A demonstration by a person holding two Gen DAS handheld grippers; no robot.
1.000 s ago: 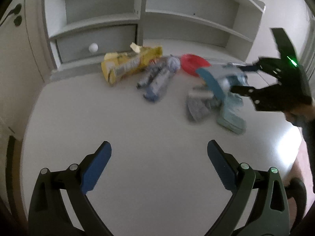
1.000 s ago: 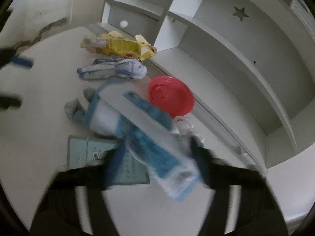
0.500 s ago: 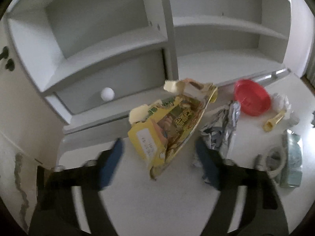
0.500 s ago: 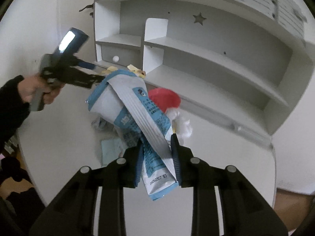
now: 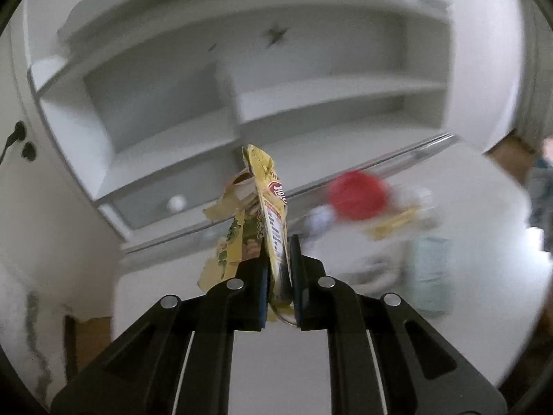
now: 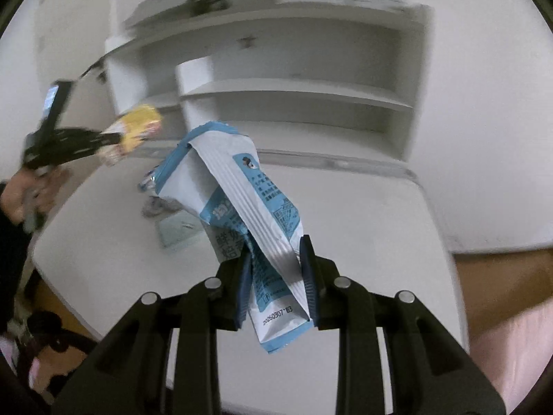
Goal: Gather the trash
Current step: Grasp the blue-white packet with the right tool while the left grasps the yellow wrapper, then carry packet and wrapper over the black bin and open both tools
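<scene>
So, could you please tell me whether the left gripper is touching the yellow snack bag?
Touching. The left wrist view shows the left gripper with its jaws closing on the yellow snack bag, both pads pressed against the bag's lower end, holding it up off the desk.

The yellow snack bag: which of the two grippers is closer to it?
Left. The left gripper is closing on the yellow snack bag, already pinched between its pads. The right gripper is apart from it, holding a blue-and-white wrapper.

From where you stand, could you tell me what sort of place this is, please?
Probably a bedroom or study corner at home: a white desk with a built-in shelf hutch, a small knobbed drawer, and snack wrappers scattered on top.
</scene>
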